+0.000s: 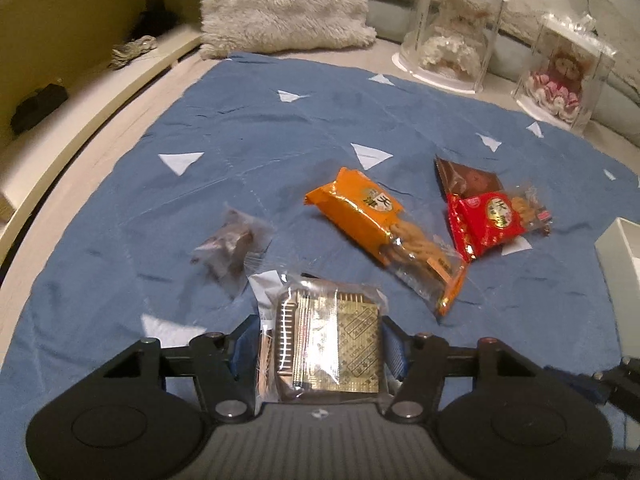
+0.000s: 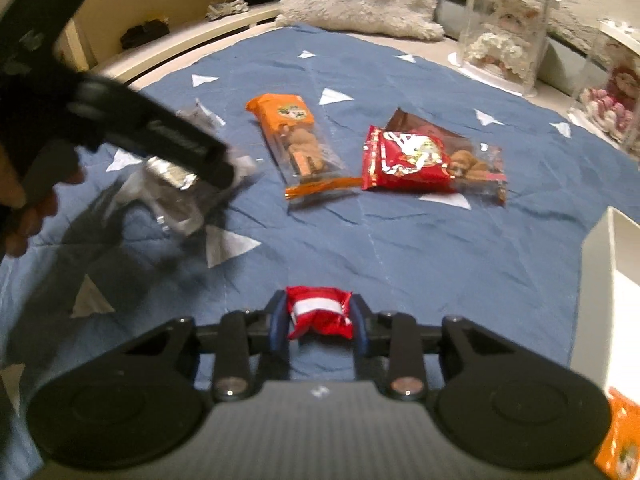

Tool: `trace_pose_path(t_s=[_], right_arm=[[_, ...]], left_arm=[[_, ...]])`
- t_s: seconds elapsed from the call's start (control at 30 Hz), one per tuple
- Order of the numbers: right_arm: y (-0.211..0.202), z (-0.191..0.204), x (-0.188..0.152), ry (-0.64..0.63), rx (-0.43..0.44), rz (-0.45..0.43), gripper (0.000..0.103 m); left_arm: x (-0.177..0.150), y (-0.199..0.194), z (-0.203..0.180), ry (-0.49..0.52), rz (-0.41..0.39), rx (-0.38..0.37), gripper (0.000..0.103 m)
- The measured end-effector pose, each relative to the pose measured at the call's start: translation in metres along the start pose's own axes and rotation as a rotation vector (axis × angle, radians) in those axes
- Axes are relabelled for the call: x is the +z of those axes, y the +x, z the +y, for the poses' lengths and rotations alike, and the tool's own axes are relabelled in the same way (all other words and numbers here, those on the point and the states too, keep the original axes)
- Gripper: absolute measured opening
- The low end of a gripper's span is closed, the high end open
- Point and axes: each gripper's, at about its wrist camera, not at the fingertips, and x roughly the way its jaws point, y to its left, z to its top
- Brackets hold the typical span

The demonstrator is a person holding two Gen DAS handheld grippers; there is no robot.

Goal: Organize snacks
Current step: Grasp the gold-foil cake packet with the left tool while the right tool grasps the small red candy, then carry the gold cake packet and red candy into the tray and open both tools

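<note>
My left gripper (image 1: 320, 344) is shut on a clear-wrapped cracker packet (image 1: 324, 344) with a gold sachet, held above the blue cloth (image 1: 240, 140). My right gripper (image 2: 318, 316) is shut on a small red and white snack packet (image 2: 320, 312). On the cloth lie an orange snack pack (image 1: 376, 220), a red snack pack (image 1: 488, 220) over a brown packet (image 1: 468, 176), and a small dark wrapped snack (image 1: 232, 248). In the right wrist view the left gripper (image 2: 192, 148) shows blurred at the left, with the orange pack (image 2: 300, 136) and red pack (image 2: 416, 156) beyond.
A white box (image 2: 604, 272) stands at the right edge, with an orange pack (image 2: 620, 440) in it; it also shows in the left wrist view (image 1: 620, 256). A fluffy pillow (image 1: 284, 4) and two clear doll cases (image 1: 452, 36) line the back. A cream ledge (image 1: 80, 112) runs along the left.
</note>
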Motion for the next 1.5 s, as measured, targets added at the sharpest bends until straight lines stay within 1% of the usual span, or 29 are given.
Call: trace_pose_path(t_s=[0.13, 0.4, 0.63, 0.83, 1.13, 1.5], right_arm=[[-0.018, -0.007, 0.001, 0.057, -0.007, -0.022, 0.038], [-0.063, -0.024, 0.007, 0.167, -0.023, -0.081, 0.038], [-0.107, -0.04, 0.016, 0.224, -0.047, -0.129, 0.038], [-0.143, -0.061, 0.015, 0.245, -0.093, -0.152, 0.038], [-0.189, -0.108, -0.007, 0.279, -0.153, -0.18, 0.038], [-0.219, -0.2, -0.059, 0.413, -0.197, -0.198, 0.039]], left_arm=[[-0.008, -0.023, -0.002, 0.005, -0.024, -0.001, 0.063], [-0.012, -0.073, -0.022, 0.033, -0.08, -0.048, 0.063], [-0.011, -0.108, -0.043, 0.051, -0.129, -0.071, 0.063], [-0.006, -0.128, -0.067, 0.053, -0.161, -0.097, 0.063], [-0.004, -0.143, -0.129, 0.092, -0.18, -0.147, 0.063], [-0.01, -0.14, -0.225, 0.166, -0.167, -0.216, 0.063]])
